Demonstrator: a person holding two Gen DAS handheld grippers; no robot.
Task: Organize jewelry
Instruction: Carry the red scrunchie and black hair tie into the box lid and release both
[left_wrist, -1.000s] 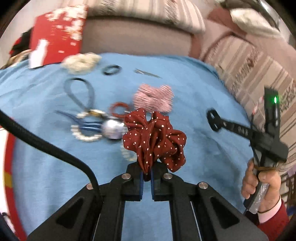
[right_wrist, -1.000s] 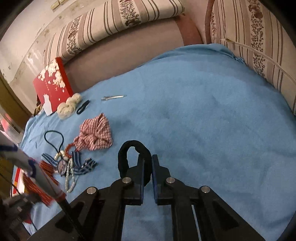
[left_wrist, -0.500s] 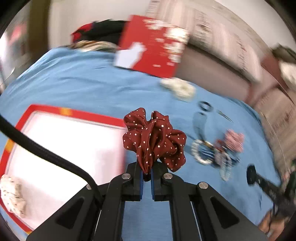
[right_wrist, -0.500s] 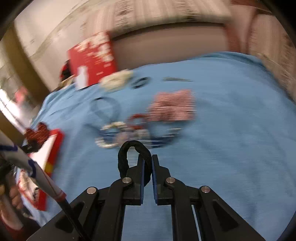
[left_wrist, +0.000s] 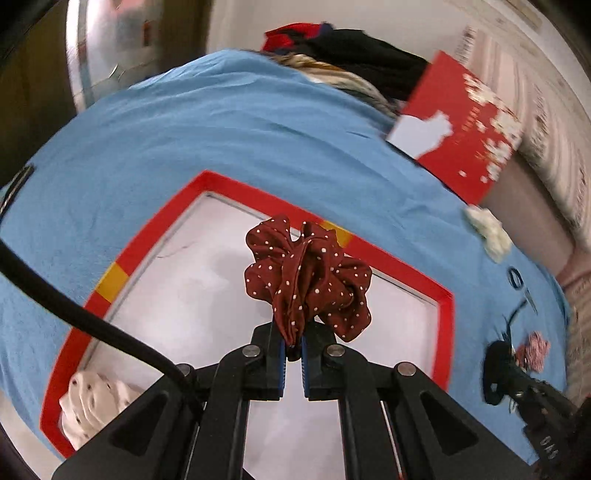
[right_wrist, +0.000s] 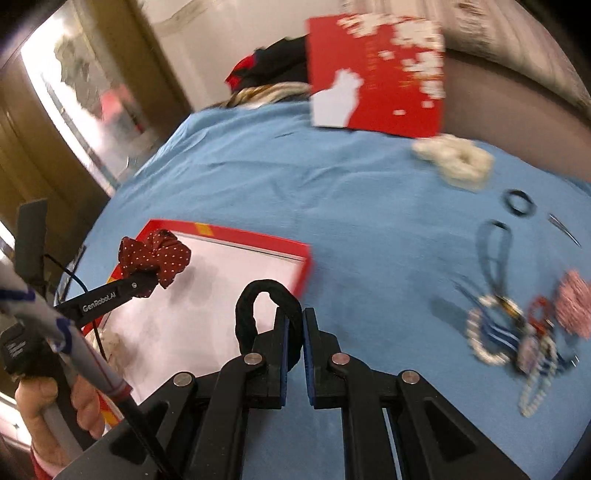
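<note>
My left gripper (left_wrist: 292, 345) is shut on a dark red polka-dot scrunchie (left_wrist: 308, 284) and holds it above the red-rimmed white tray (left_wrist: 147, 243). The scrunchie also shows in the right wrist view (right_wrist: 155, 254), over the tray (right_wrist: 255, 238). My right gripper (right_wrist: 294, 325) is shut on a black hair tie (right_wrist: 258, 314), just right of the tray's near corner. A cream dotted scrunchie (left_wrist: 90, 400) lies in the tray's near left corner.
A tangle of pearl strands, blue ribbon and a pink checked scrunchie (right_wrist: 524, 325) lies on the blue cloth (right_wrist: 332, 184) at right. A cream scrunchie (right_wrist: 454, 158), a small black ring (right_wrist: 519, 203) and a red box lid (right_wrist: 376, 70) are at the back.
Both grippers have swung left, away from the jewelry pile toward the tray. The left gripper has carried the red scrunchie over the tray. The right still holds the black hair tie.
</note>
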